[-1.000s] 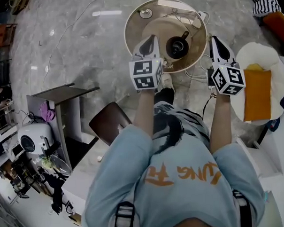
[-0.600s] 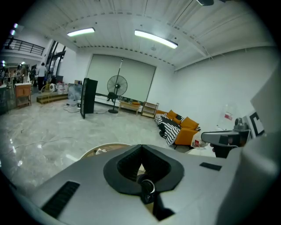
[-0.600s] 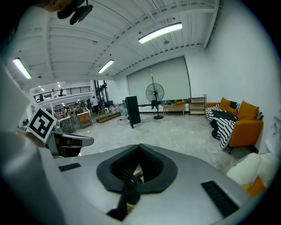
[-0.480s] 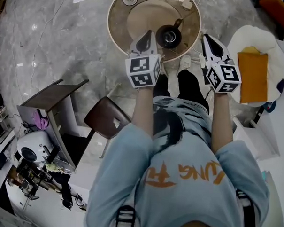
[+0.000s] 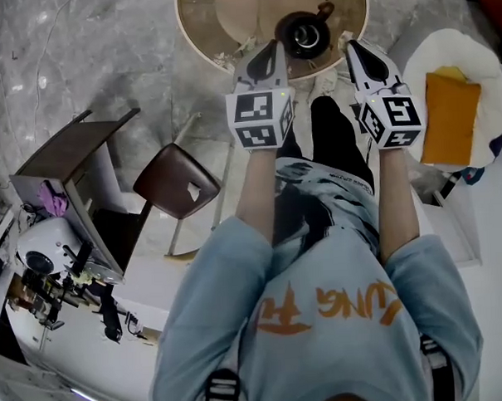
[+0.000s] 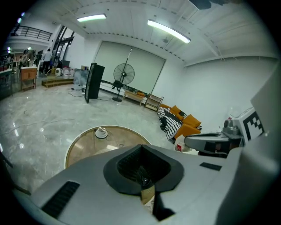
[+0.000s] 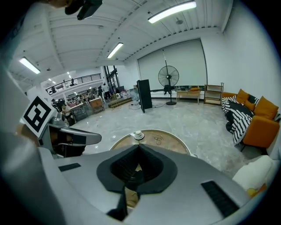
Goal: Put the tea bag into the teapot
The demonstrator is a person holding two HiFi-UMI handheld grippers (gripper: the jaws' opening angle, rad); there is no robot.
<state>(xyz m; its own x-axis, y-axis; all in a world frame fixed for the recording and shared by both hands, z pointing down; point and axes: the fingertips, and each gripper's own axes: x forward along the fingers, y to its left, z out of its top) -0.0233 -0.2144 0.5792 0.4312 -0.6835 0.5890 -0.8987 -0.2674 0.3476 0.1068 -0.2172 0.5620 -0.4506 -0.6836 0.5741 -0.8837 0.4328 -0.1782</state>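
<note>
Both jaw pairs read clenched on nothing in their own views, yet only the head view shows the dark teapot [image 5: 304,35] at 12 o'clock on the round table [image 5: 195,27], between the left gripper [image 5: 267,58] and the right gripper [image 5: 358,56]; tea bag not discernible.

We count one teapot [image 5: 304,35] on one round table [image 5: 218,14]. Beside that table we count two grippers, the left gripper [image 5: 267,47] and the right gripper [image 5: 350,46], one brown chair [image 5: 177,180] and one orange cushion [image 5: 451,116].
</note>
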